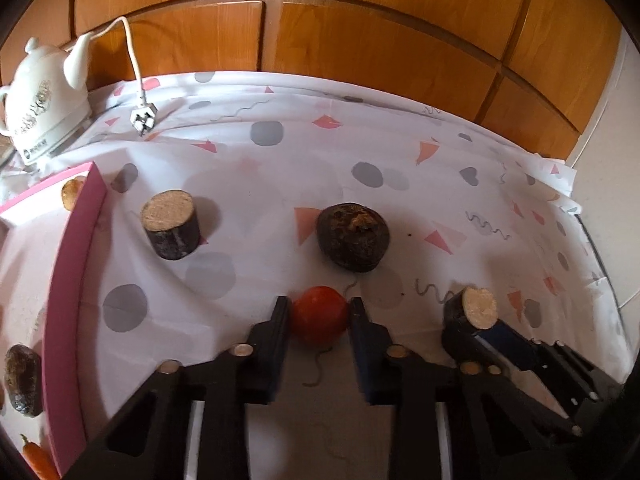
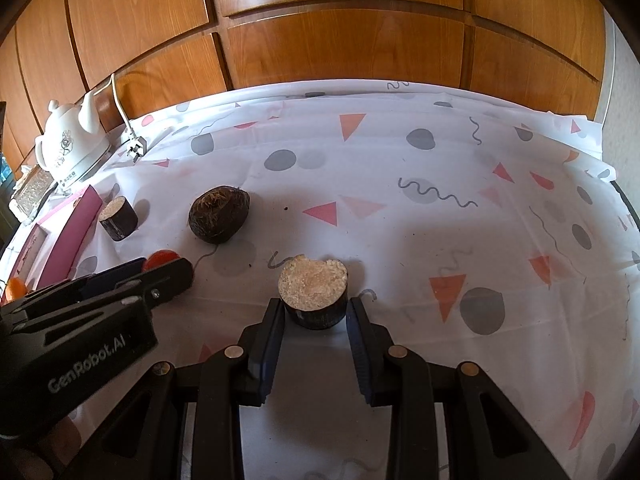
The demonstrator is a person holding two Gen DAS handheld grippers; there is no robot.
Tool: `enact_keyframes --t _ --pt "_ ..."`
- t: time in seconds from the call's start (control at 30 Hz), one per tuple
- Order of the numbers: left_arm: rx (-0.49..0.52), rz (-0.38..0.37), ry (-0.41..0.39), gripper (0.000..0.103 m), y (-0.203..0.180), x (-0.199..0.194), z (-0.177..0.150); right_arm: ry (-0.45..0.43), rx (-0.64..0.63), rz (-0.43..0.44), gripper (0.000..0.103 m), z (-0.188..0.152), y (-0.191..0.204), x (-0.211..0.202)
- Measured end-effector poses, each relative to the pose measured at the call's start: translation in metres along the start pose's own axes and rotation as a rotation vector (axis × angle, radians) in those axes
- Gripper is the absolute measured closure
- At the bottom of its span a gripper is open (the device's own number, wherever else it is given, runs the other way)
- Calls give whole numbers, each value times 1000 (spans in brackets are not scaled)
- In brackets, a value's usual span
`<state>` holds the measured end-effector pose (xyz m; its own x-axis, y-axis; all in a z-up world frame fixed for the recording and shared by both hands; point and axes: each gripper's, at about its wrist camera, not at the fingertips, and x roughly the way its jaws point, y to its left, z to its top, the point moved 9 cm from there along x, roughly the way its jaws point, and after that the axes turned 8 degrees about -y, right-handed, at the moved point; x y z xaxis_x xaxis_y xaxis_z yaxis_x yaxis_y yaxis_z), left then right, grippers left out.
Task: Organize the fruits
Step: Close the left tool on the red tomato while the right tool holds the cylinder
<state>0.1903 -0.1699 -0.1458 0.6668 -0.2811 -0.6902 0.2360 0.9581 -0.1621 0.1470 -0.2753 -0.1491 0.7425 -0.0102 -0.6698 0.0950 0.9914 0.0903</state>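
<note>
Red tomato (image 1: 319,314) sits between our left hand-held gripper (image 1: 319,312) fingers, touching both; our right hand-held gripper (image 2: 314,312) brackets the cut taro piece (image 2: 313,291) near the bench's front edge, grip uncertain

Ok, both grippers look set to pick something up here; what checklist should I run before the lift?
1. Left gripper straddles the tomato: ok.
2. Fingers clamped on tomato: cannot tell.
3. Right gripper straddles the cut taro piece: ok.
4. Right fingers touching it: not ok, small gaps show.
5. Pink tray has free room: ok.
6. Whole taro apart from both grippers: ok.
</note>
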Motion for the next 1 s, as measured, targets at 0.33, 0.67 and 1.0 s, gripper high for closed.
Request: enact_keyframes --t 0.33,0.67,1.0 --pt "-30 67 -49 76 31 -30 -15 2 -6 -4 70 -1 0 1" --pt "-12 88 -79 75 42 -31 -27 -1 -27 -25 70 -1 2 2" --pt "0 97 -86 74 41 -30 -27 -2 -33 -32 70 -1 2 3"
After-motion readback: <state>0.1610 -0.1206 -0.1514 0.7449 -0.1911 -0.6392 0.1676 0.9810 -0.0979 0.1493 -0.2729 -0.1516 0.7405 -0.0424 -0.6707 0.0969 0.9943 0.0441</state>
